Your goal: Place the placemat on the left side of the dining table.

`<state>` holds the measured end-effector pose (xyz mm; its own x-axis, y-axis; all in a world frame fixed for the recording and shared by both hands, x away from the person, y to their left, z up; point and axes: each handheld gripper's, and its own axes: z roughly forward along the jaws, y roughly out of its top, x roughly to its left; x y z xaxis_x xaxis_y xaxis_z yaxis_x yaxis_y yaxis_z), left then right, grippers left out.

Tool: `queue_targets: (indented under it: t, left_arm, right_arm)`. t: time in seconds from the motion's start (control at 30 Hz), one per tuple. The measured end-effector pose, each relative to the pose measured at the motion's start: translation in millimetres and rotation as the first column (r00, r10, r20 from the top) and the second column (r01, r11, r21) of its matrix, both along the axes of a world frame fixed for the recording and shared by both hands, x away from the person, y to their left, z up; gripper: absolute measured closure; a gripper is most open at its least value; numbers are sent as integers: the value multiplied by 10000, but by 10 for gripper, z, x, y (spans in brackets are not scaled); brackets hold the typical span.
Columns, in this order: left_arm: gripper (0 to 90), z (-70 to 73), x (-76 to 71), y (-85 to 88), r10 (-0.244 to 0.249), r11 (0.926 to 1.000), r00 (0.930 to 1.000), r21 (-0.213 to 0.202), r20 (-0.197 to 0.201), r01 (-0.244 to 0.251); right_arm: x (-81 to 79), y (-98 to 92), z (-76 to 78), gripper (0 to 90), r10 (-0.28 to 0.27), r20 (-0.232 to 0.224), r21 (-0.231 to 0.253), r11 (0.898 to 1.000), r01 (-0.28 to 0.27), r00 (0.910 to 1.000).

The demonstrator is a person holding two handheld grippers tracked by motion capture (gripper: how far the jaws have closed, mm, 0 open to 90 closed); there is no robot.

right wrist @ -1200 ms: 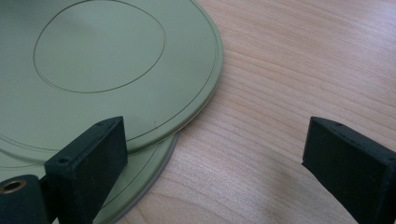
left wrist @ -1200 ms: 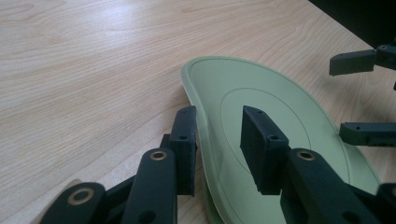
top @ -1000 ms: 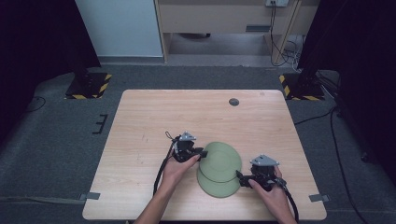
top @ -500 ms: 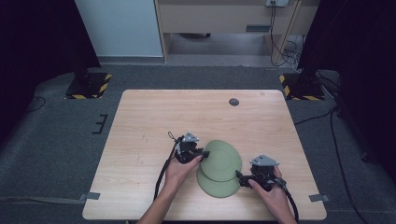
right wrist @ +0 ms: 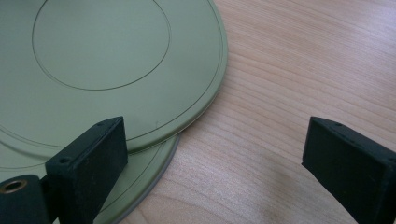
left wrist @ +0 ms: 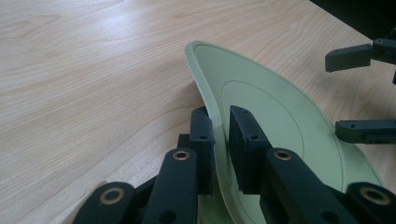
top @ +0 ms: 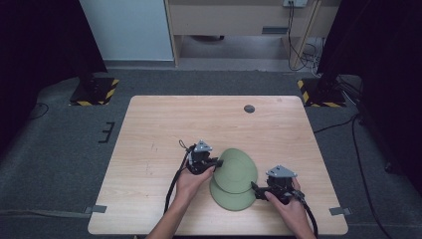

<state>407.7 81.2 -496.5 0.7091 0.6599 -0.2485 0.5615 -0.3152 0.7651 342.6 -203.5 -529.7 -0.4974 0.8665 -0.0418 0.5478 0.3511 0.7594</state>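
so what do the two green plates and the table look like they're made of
Upper plate: looks like moulded plastic, maybe melamine; matte pale green, thin even rim, fine moulded rings, soft sheen.
Lower plate: same look and colour, so probably the same material.
Table: light wood or wood-look laminate; the printed-looking grain and smooth satin surface leave it open.

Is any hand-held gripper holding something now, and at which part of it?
The left hand-held gripper pinches the upper green plate by its rim, one jaw on each side. The right hand-held gripper is open and holds nothing.
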Motion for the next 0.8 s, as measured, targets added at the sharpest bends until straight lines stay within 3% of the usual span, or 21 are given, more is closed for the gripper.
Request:
queue_targets:
  t: [0.8]
  left_arm:
    - [851, 158, -32, 59, -112, 9970, 9997, -758, 227, 128]
  right_arm:
    - [-5, 3, 7, 69, -100, 51, 61, 9999, 100, 9999]
